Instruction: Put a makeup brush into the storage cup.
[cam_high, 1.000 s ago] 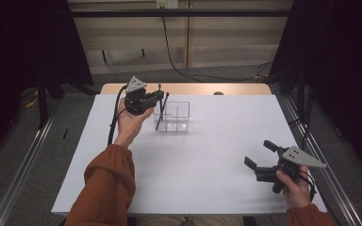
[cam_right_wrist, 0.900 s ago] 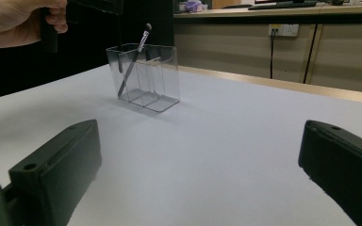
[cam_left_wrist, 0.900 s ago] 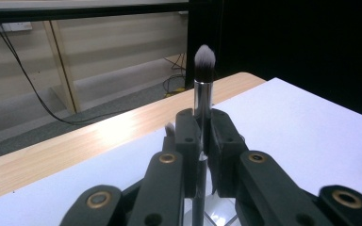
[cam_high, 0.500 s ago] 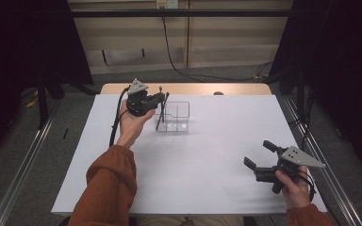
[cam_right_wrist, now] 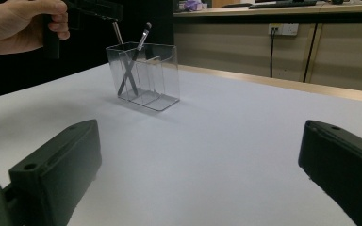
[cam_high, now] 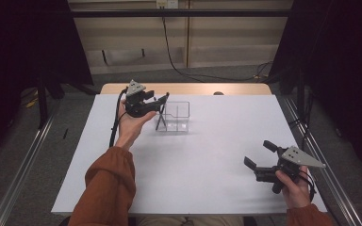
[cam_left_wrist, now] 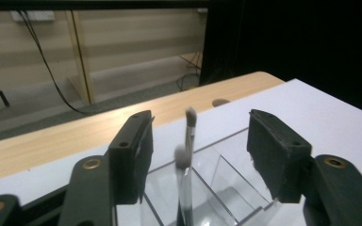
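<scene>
A clear acrylic organizer (cam_high: pixel 178 117) with several compartments stands at the back middle of the white table. Two slim makeup brushes (cam_high: pixel 161 118) lean crossed in its left compartment. My left gripper (cam_high: pixel 160 100) hovers just over that compartment. Its jaws have just been opening and now stand apart on either side of the brush tips (cam_left_wrist: pixel 190 116) without touching them. In the right gripper view the crossed brushes (cam_right_wrist: pixel 133 66) stand in the organizer (cam_right_wrist: pixel 158 77). My right gripper (cam_high: pixel 259 154) is open near the front right, holding nothing.
A white sheet (cam_high: pixel 202 174) covers the table, with a strip of bare wood (cam_high: pixel 193 88) along the far edge. Metal rails run along both sides of the table. Cables hang on the wall behind.
The left jaws were shut on a brush above the organizer; now they are apart and the brush rests in the compartment. Neither hand has shifted.
</scene>
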`<state>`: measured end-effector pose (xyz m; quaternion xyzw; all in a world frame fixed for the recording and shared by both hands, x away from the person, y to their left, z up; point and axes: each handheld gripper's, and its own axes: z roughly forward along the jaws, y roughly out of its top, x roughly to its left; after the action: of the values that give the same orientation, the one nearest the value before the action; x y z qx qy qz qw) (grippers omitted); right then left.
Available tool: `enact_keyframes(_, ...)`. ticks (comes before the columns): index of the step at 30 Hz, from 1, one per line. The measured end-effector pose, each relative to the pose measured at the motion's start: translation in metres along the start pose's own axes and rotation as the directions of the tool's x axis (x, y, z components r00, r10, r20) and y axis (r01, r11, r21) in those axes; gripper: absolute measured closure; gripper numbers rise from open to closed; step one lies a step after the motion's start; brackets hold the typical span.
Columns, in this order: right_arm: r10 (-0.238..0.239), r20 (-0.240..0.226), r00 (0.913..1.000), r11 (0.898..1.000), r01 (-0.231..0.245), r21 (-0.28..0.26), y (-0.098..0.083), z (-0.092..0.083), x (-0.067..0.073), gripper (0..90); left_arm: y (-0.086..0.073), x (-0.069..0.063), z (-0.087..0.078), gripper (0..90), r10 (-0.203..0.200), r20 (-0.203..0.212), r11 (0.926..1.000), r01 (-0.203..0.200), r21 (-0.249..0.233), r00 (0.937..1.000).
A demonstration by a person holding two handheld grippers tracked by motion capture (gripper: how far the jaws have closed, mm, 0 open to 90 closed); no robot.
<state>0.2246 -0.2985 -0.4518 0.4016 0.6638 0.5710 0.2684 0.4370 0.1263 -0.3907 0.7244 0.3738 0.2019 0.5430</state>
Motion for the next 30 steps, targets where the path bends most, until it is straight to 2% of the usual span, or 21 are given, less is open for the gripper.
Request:
enact_keyframes(9, -0.004, 0.0, 1.0, 1.0, 0.004, -0.001, 0.0, 0.0, 0.0, 0.0, -0.003, 0.005, -0.007, 13.5, -0.034, -0.001, 0.9993, 0.034, -0.012, 0.9994)
enact_keyframes(14, -0.003, -0.001, 1.0, 1.0, 0.003, -0.001, 0.0, 0.0, 0.0, 0.0, -0.003, 0.005, -0.01, 6.0, -0.032, 0.003, 0.9992, 0.032, -0.023, 0.9995)
enact_keyframes(27, 0.007, 0.003, 1.0, 1.0, -0.007, 0.003, 0.0, 0.001, -0.001, 0.0, -0.002, 0.002, -0.015, 2.7, -0.014, 0.043, 0.9992, 0.016, -0.035, 0.999)
enact_keyframes(30, 0.002, 0.005, 1.0, 1.0, -0.002, 0.004, -0.001, 0.002, -0.002, 0.0, -0.002, 0.001, -0.019, 2.8, -0.01, 0.039, 0.9995, 0.011, -0.03, 0.9992)
